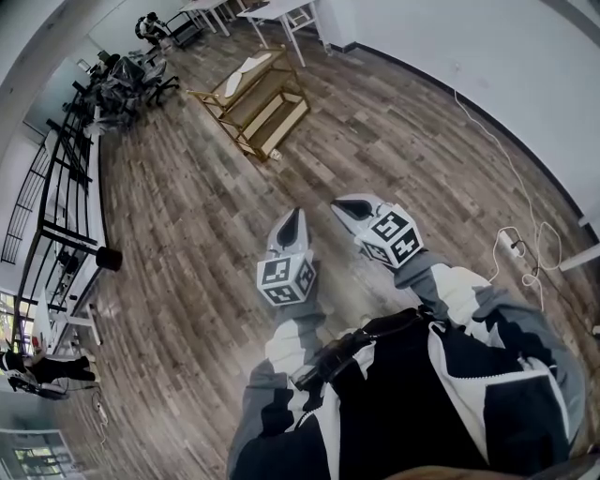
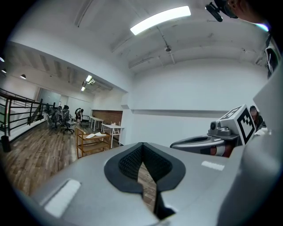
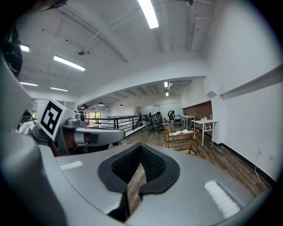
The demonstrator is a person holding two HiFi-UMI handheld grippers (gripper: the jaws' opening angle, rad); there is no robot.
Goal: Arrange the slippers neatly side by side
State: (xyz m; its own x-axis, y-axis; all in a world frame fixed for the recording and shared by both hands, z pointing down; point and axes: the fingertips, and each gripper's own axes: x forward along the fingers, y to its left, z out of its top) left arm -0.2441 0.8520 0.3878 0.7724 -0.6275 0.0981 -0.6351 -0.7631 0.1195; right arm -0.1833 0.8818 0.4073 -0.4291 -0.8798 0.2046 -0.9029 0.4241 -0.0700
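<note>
- Head view: you hold both tools out level in front of you over the wooden floor [image 1: 187,234], your black-and-white sleeves filling the bottom of the picture.
- The left hand-held gripper [image 1: 294,216] and the right hand-held gripper [image 1: 343,204] sit near each other but apart, each with its marker cube toward you.
- Both have their jaws pressed together and carry nothing.
- Well ahead of them stands a wooden rack [image 1: 253,98]. Pale flat shapes [image 1: 248,66] lie on its top shelf; they may be the slippers, but they are too small to be sure.
- White desks [image 1: 281,14] stand past the rack, a black railing [image 1: 56,187] runs along the left, and a white cable [image 1: 511,242] trails over the floor at the right.
- Left gripper view: the left hand-held gripper [image 2: 143,152] is fully closed, its dark pads meeting in a thin seam with only floor showing below.
- The right hand-held gripper [image 2: 194,142] shows beside it at the right, empty.
- The rack [image 2: 93,143] stands far off at the left with the pale flat shapes [image 2: 95,135] on top.
- Right gripper view: the right hand-held gripper [image 3: 141,152] is closed too, with nothing in its pads.
- The left hand-held gripper [image 3: 104,136] shows at the left.
- The rack [image 3: 181,140] stands ahead near the right wall, the pale flat shapes [image 3: 181,132] on its top shelf.
</note>
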